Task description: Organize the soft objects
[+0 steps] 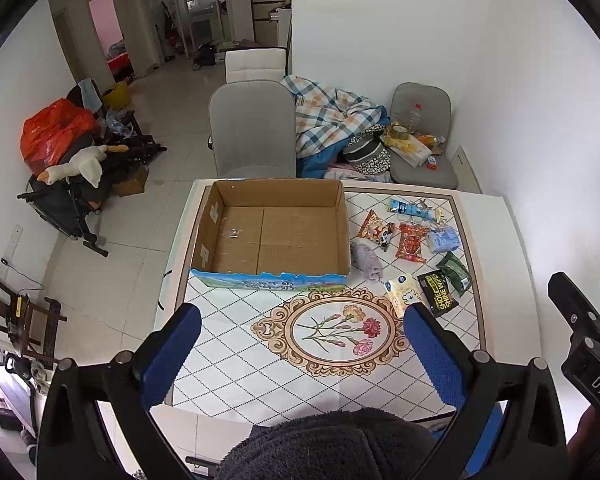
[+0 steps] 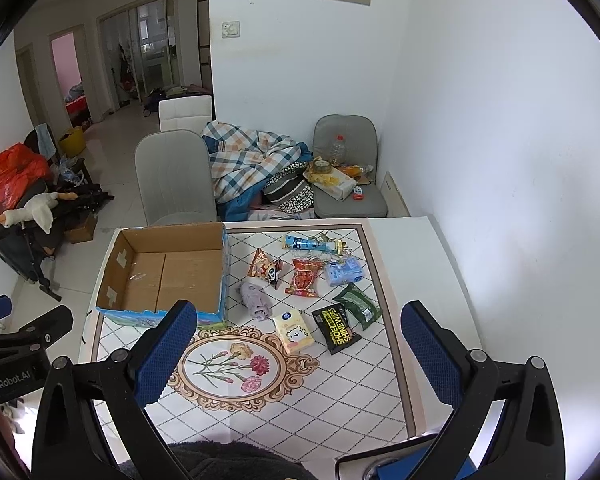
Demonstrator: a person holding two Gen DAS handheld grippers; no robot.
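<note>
An open, empty cardboard box (image 1: 272,236) stands at the table's far left; it also shows in the right wrist view (image 2: 168,276). Right of it lie several soft packs: a rolled grey cloth (image 1: 366,260) (image 2: 256,298), a yellow tissue pack (image 1: 404,292) (image 2: 294,330), a black shoe-wipes pack (image 1: 438,292) (image 2: 336,328), a green pack (image 2: 358,306), a red pack (image 2: 305,278), a light blue pack (image 2: 344,272) and a panda snack bag (image 2: 266,268). My left gripper (image 1: 300,324) is open and empty above the table's near part. My right gripper (image 2: 296,318) is open and empty, high over the near edge.
The tiled table (image 1: 236,336) has a flower medallion (image 2: 228,364) in the middle. A grey chair (image 1: 252,128) stands behind the box, another chair (image 2: 348,168) with clutter at the far right. A dark fluffy garment (image 1: 332,444) fills the bottom. A white wall (image 2: 500,160) is on the right.
</note>
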